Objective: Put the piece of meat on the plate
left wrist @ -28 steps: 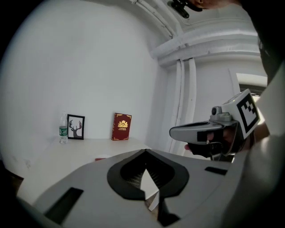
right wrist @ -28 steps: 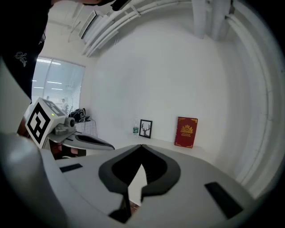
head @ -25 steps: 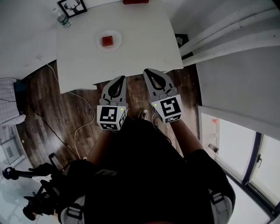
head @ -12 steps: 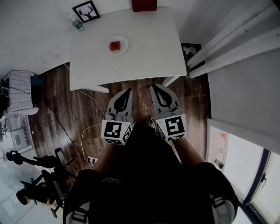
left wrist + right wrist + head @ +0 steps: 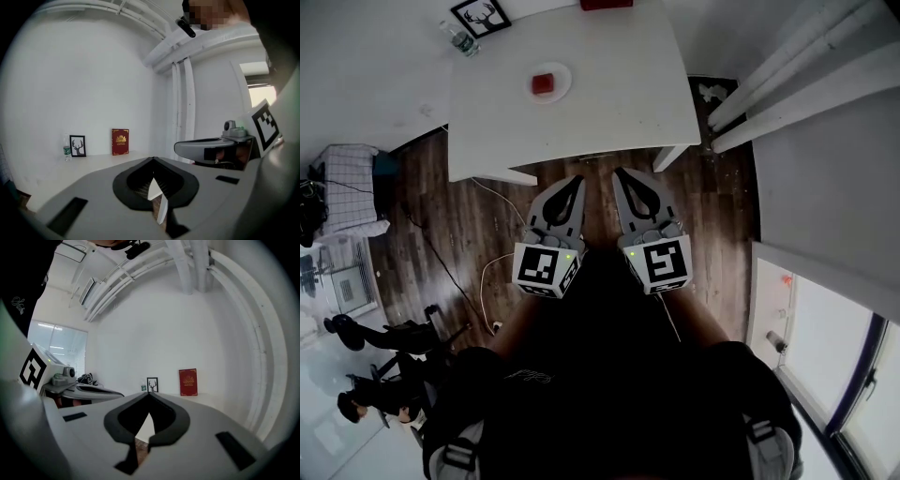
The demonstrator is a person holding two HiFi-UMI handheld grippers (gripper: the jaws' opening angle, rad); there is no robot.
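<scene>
Left gripper [image 5: 574, 182] and right gripper [image 5: 623, 174], jaws together and empty, are backing away from the table [image 5: 619, 84]; the piece of meat [image 5: 544, 82] is lying on the plate [image 5: 564, 82], so the task is looking finished.

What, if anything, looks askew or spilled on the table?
Nothing stands out. The meat sits on the plate on the table. The frame, bottle and book stand upright at the far edge. The left gripper and right gripper are shut and empty, short of the table.
</scene>
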